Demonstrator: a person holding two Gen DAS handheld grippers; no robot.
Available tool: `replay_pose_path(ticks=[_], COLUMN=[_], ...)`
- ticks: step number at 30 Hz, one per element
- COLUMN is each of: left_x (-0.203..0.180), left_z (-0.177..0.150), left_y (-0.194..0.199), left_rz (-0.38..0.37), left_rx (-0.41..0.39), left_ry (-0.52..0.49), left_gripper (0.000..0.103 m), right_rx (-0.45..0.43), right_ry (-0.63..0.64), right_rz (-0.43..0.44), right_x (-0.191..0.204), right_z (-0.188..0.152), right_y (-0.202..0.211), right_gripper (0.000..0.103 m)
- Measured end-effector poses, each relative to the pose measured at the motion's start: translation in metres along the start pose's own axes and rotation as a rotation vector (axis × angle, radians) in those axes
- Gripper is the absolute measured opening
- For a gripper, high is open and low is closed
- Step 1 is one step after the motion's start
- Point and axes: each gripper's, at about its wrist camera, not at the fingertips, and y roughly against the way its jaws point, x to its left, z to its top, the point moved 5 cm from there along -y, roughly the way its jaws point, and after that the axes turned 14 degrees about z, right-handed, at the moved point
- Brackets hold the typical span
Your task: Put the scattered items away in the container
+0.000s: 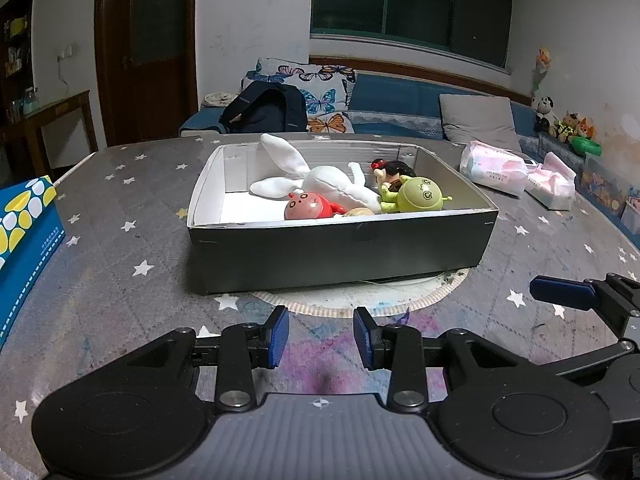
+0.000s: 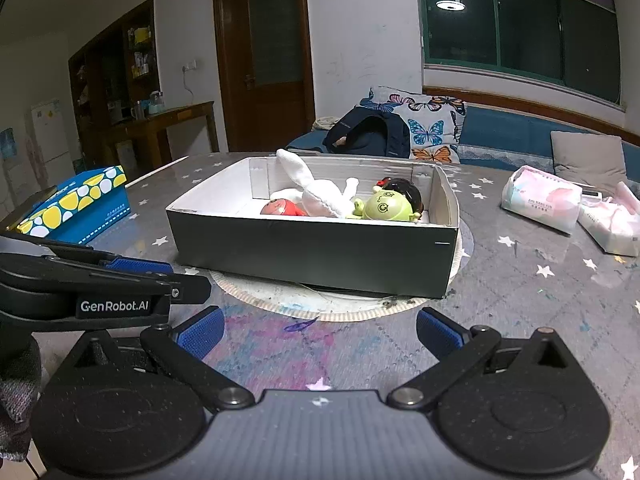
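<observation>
Your left gripper (image 1: 321, 336) is parted a little around bare tablecloth, and your right gripper (image 2: 318, 332) is spread wide, also holding nothing. Beyond both, well apart from the jaws, the box (image 1: 344, 248) holds the white rabbit (image 1: 332, 186), red toy (image 1: 306, 206) and green toy (image 1: 420, 196).

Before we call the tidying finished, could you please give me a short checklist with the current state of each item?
1. Left claw empty, jaws apart: ok.
2. Right claw empty, jaws wide apart: ok.
3. Toys inside the box, white rabbit, green figure, red figure: ok.
4. No toys loose on the table: ok in what shows.
5. Tissue packs and blue carton meant for the box: cannot tell.
</observation>
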Motion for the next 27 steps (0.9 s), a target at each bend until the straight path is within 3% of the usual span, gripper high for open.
replay_pose_path(ticks=[27], left_x=[0.0020], left_z=[-0.0035], left_y=[-0.0018], left_rz=[0.044], left_rx=[0.020], left_ry=[-0.013], left_gripper=[0.037], right_rx=[0.028], right_ry=[0.006], right_rz=[0.002], right_x=[0.0031], right_z=[-0.0034], right_y=[-0.0081], right_gripper=[0.103])
